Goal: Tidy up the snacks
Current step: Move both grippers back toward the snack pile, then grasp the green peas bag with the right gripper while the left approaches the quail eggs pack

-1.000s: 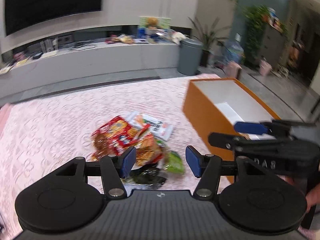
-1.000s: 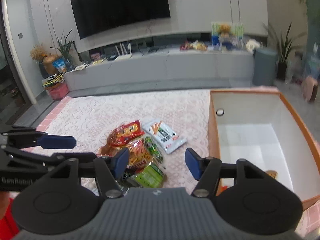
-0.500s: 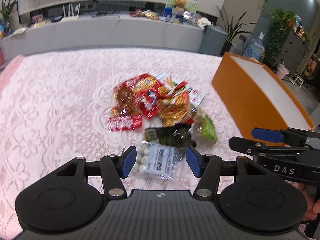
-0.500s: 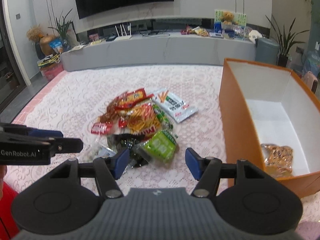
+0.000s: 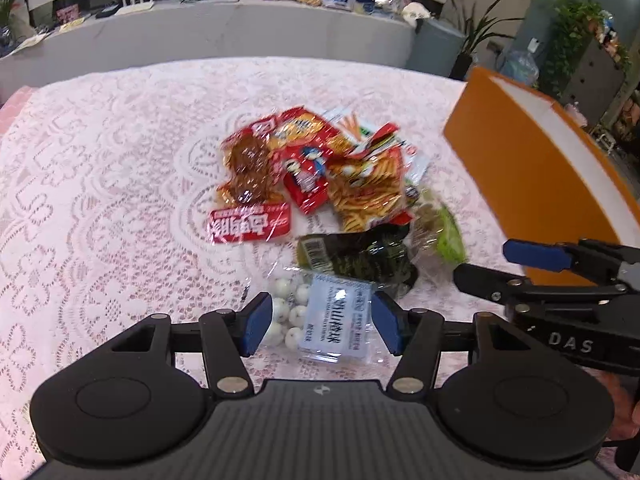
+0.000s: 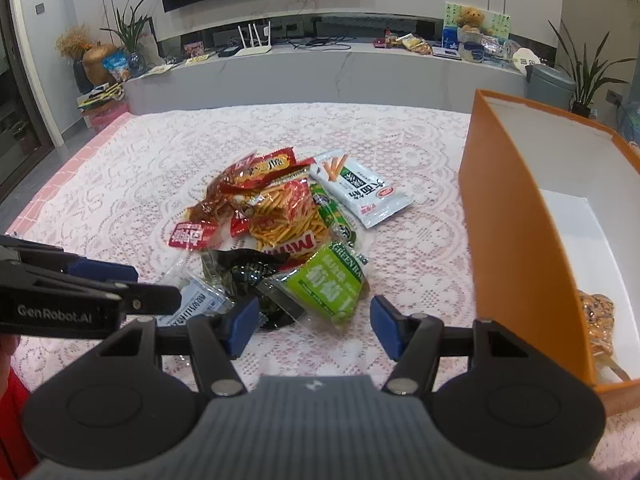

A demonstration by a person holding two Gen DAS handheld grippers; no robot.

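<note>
A pile of snack packets [image 6: 280,220] lies on the lace tablecloth; it also shows in the left wrist view [image 5: 320,184]. My left gripper [image 5: 322,328] is open, its fingers on either side of a clear bag of white candies with a pale blue label [image 5: 332,320]. My right gripper [image 6: 312,330] is open and empty, just in front of a green packet [image 6: 330,284] and a black packet [image 6: 244,270]. An orange box [image 6: 516,216] with a white inside stands to the right, with one brown snack pack [image 6: 598,316] in it.
The table wears a pink lace cloth [image 6: 140,184]. The box wall [image 5: 532,168] stands close on the right in the left wrist view. Behind the table runs a long grey counter [image 6: 320,68] with clutter, a TV above, a grey bin [image 6: 550,84] and plants.
Both grippers have moved down and toward the pile. My left gripper now straddles the candy bag. The right gripper has shifted left from the box to the green packet.
</note>
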